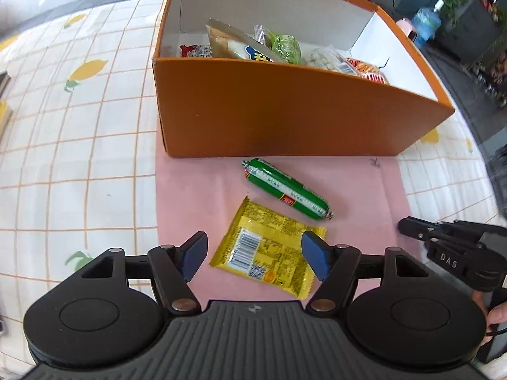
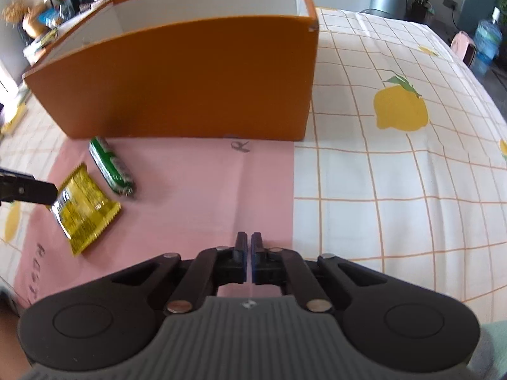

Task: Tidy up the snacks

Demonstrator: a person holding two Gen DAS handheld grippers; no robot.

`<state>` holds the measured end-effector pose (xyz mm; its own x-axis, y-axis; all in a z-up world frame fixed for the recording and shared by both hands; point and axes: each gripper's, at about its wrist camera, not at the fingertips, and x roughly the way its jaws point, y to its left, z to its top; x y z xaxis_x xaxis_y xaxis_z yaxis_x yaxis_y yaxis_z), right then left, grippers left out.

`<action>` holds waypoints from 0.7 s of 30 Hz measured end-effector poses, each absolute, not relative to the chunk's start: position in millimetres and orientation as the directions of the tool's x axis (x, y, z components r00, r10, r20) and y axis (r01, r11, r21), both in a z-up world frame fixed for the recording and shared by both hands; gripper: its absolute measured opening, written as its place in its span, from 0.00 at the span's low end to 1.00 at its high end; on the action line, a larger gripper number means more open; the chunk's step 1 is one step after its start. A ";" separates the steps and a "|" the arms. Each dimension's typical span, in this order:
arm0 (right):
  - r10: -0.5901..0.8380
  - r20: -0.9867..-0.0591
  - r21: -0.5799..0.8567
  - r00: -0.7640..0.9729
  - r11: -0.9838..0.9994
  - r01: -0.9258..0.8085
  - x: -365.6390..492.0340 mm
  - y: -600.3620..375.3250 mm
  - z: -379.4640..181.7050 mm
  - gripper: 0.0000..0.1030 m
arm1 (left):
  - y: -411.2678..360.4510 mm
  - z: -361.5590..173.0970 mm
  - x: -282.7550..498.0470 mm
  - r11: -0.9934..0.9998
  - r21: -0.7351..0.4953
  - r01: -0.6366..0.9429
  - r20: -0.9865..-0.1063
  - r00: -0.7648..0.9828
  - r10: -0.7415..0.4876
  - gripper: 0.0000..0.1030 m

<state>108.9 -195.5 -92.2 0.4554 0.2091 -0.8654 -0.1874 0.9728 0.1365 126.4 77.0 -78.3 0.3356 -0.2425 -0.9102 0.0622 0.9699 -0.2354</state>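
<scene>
Holding snack packets (image 1: 253, 49): orange box (image 1: 285, 107).

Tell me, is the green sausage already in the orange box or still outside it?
Outside. The green sausage lies on the pink mat in front of the orange box, beside the yellow packet.

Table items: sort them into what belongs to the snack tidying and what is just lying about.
Job: yellow foil snack packet, green sausage stick, orange cardboard box holding packed snacks, open left gripper.
Lying about: lemon-print checked tablecloth, pink paper mat, blue water jug.
</scene>
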 end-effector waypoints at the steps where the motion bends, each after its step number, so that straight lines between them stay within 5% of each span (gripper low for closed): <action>1: 0.219 -0.857 0.145 0.466 0.971 -0.190 109.7 -195.8 -90.6 0.05 | 75.7 -80.6 128.0 0.969 -0.237 0.067 -0.912 0.329 -0.245 0.78; 6: 0.268 -0.836 0.162 0.478 0.954 -0.252 111.8 -185.1 -90.4 0.25 | 58.1 -95.9 128.9 0.976 -0.188 0.108 -0.935 0.285 -0.211 0.78; 14: 0.270 -0.835 0.131 0.480 0.944 -0.303 110.6 -175.1 -90.9 0.26 | 40.0 -104.5 144.4 0.983 -0.094 0.159 -0.953 0.271 -0.135 0.72; 21: 0.286 -0.842 0.120 0.458 0.926 -0.358 112.5 -165.3 -95.1 0.29 | 51.2 -94.7 165.3 0.999 0.023 0.033 -0.965 0.264 0.014 0.71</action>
<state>112.5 -165.3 -95.1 0.4579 0.2860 -0.8417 -0.3580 0.9260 0.1199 165.3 51.2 -94.7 0.2637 0.0138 -0.9645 0.0326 0.9992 0.0232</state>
